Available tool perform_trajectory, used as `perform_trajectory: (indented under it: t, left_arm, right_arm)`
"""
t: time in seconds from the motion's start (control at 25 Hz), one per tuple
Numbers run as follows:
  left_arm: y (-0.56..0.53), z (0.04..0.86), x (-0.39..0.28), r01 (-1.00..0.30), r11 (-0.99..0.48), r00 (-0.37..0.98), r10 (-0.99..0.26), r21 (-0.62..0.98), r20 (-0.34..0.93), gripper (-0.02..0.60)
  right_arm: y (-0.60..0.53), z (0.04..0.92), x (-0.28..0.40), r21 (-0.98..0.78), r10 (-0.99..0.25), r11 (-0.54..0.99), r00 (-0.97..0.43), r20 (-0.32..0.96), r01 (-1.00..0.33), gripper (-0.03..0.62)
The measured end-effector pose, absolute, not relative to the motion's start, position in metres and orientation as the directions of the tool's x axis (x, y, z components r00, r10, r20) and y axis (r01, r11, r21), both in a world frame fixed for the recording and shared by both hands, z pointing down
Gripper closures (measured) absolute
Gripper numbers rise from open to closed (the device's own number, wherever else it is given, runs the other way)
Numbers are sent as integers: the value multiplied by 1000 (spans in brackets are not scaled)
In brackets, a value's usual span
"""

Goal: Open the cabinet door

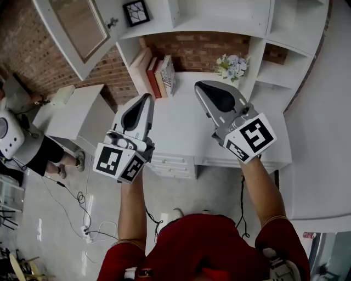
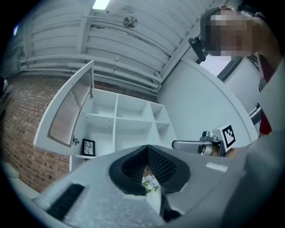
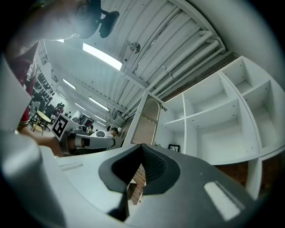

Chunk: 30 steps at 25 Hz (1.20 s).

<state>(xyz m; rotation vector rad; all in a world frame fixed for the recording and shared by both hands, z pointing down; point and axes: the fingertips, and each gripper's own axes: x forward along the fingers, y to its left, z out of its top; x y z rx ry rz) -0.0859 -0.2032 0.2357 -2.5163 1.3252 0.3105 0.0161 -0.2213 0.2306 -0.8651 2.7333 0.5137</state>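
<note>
The white cabinet door [image 1: 75,28] with a mesh panel stands swung open at the upper left of the white shelf unit [image 1: 219,22]. It also shows in the left gripper view as the door [image 2: 70,110] and in the right gripper view as the door [image 3: 147,119]. Both grippers hang over the white desk [image 1: 181,129], below the door and apart from it. My left gripper [image 1: 146,97] is shut and holds nothing. My right gripper [image 1: 202,85] is shut too, also with nothing in it. Each gripper view shows only a thin slit between its jaws.
Books [image 1: 156,76] lean at the back left of the desk, and a small bunch of flowers [image 1: 231,66] stands at the back right. A framed picture [image 1: 135,12] sits on the shelf beside the door. A brick wall [image 1: 109,71] is behind, and a person [image 1: 38,151] stands at far left.
</note>
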Motion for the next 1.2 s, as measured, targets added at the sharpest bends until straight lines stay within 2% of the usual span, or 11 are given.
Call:
perform_trajectory:
  t: [0.48, 1.2]
  left_arm:
    - [-194, 273, -97, -787, -599, 615, -743, -146, -265, 575]
    - [-200, 272, -120, -778, -613, 623, -729, -135, -283, 575]
  right_arm:
    - [-202, 261, -16, 235, -582, 716, -747, -321, -658, 583]
    - [-205, 268, -30, 227, -609, 697, -729, -312, -680, 583]
